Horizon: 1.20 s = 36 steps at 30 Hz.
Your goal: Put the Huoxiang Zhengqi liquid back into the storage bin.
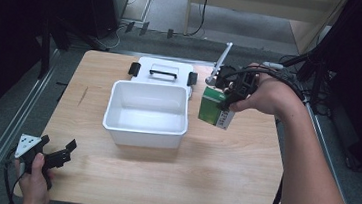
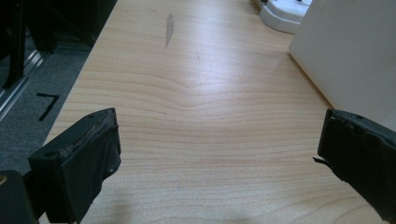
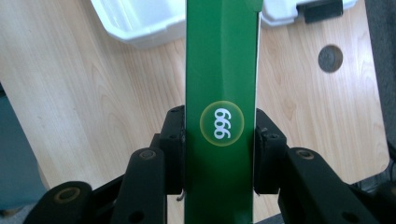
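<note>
You are in the carrying step: your right gripper [image 1: 227, 99] has its jaws closed on the narrow sides of a green carton [image 1: 215, 107], a box with a round yellow-green "999" sticker that shows between the pads in the right gripper view [image 3: 221, 122]. In the high view the carton hangs in the air, tilted a little, just beside the right wall of the white plastic bin [image 1: 113, 106] and not yet over its opening. The bin stands open and looks empty, and its lid [image 1: 162, 70], with a black handle and black latches, lies flat on the table behind it, touching or nearly touching the rear rim. Your left gripper [image 1: 58, 156] rests low near the front left corner of the wooden table [image 1: 221, 181], well apart from the bin, with its jaws spread wide and nothing between them; the left gripper view shows bare wood between the two pads [image 2: 88, 158] and the bin's wall off to one side. The next move, as I judge it, calls for you to swing the carton leftwards over the rim, keep it high enough to clear the wall, lower it inside and only then part the jaws. Keep the grip firm, since the smooth card sides could slip.
</note>
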{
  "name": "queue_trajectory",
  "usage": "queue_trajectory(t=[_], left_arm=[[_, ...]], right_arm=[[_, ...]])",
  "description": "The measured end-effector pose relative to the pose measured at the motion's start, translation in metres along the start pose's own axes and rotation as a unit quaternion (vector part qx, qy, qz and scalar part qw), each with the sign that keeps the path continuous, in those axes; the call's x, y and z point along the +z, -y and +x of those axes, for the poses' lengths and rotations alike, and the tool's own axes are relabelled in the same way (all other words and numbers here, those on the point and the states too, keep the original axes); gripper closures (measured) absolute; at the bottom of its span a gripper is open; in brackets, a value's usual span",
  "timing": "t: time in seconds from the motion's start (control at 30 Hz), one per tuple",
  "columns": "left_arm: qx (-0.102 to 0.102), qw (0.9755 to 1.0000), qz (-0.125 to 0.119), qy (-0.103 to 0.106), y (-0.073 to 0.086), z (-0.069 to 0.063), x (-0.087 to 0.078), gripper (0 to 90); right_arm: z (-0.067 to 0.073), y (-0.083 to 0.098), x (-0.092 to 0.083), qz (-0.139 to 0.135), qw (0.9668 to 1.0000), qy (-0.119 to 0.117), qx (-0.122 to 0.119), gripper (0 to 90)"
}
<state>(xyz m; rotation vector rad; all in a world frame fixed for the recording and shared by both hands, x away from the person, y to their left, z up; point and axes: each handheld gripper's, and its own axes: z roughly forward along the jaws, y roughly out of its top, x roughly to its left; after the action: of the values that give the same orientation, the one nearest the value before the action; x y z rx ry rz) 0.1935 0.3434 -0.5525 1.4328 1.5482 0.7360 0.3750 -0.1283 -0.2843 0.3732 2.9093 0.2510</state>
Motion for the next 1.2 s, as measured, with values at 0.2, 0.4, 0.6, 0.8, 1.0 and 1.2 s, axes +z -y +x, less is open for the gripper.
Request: queue_trajectory(t=[0.2,0.4,0.6,0.8,1.0,1.2], left_arm=[[0.0,1.0,0.001,0.0,0.0,0.0,0.0,0.0],[0.0,1.0,0.0,0.001,0.0,0.0,0.0,0.0],[0.0,1.0,0.001,0.0,0.0,0.0,0.0,0.0],[0.0,1.0,0.001,0.0,0.0,0.0,0.0,0.0],[-0.001,1.0,0.002,0.001,0.0,0.0,0.0,0.0],[-0.003,1.0,-0.001,0.001,0.0,0.0,0.001,0.0]], right_arm=[[0.002,-0.022,-0.013,-0.006,0.9997,-0.002,-0.023,64.3],[0.008,-0.043,-0.021,-0.015,0.9989,-0.005,-0.044,64.4],[0.014,-0.065,-0.023,-0.023,0.9978,-0.01,-0.062,64.4],[0.022,-0.089,-0.019,-0.032,0.9957,-0.024,-0.083,64.4],[0.029,-0.106,-0.008,-0.038,0.9926,-0.035,-0.11,64.4],[0.031,-0.111,0.006,-0.036,0.9899,-0.044,-0.13,64.5]])
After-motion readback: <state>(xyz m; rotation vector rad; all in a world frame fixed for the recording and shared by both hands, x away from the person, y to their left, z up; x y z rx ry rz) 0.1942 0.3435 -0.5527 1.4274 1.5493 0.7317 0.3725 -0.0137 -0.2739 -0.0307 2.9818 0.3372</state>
